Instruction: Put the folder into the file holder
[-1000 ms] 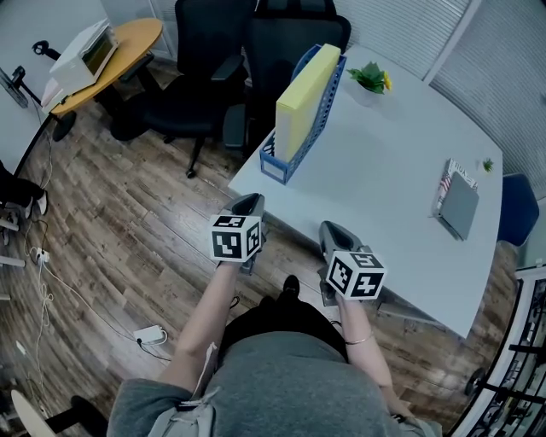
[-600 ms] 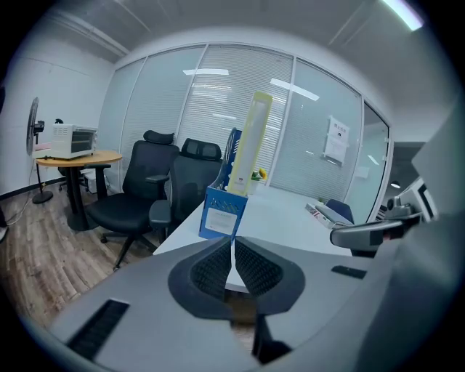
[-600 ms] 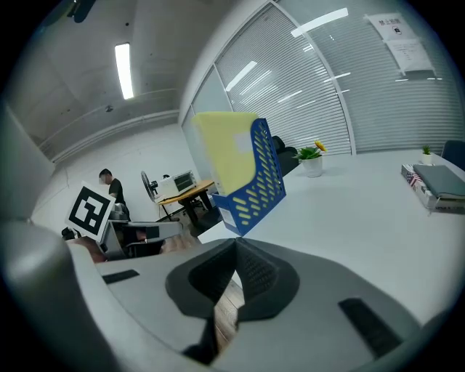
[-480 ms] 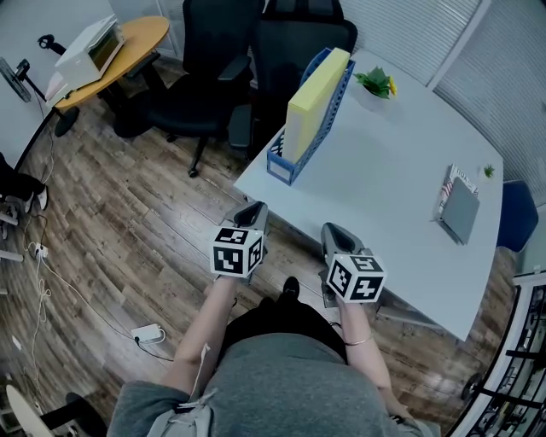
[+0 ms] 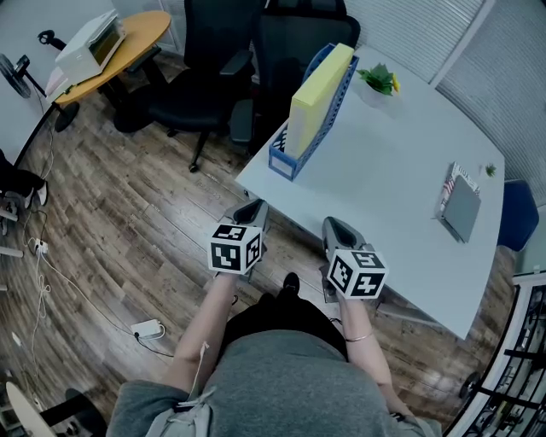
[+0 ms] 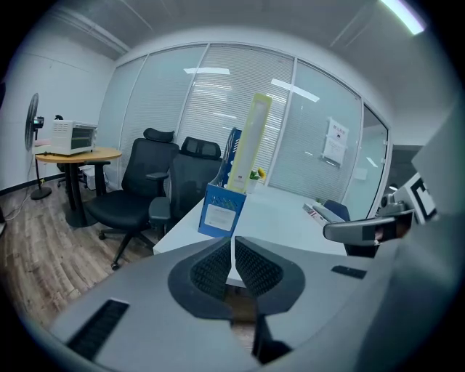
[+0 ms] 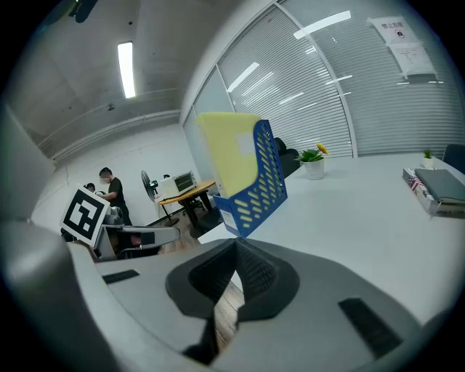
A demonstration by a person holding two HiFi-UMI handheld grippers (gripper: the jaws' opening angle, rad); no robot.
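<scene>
A: What holds what?

B: A blue plastic file holder (image 5: 284, 160) with slotted sides stands near the corner of a smooth white table (image 5: 384, 188). The thick yellow folder (image 5: 322, 90) stands upright inside it.

A: And the grippers?

B: The left gripper (image 5: 250, 207) and the right gripper (image 5: 334, 229) hover just off the table's edge. Each has its ribbed jaws pressed together, gripping nothing.

A: The room?

B: Wood-plank floor (image 5: 128, 222), black office chairs (image 5: 200, 77), slatted blinds (image 5: 409, 26).

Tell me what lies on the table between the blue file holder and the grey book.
Nothing: the head view shows only bare white table between the file holder and the grey book. The potted plant stands off that line.
</scene>
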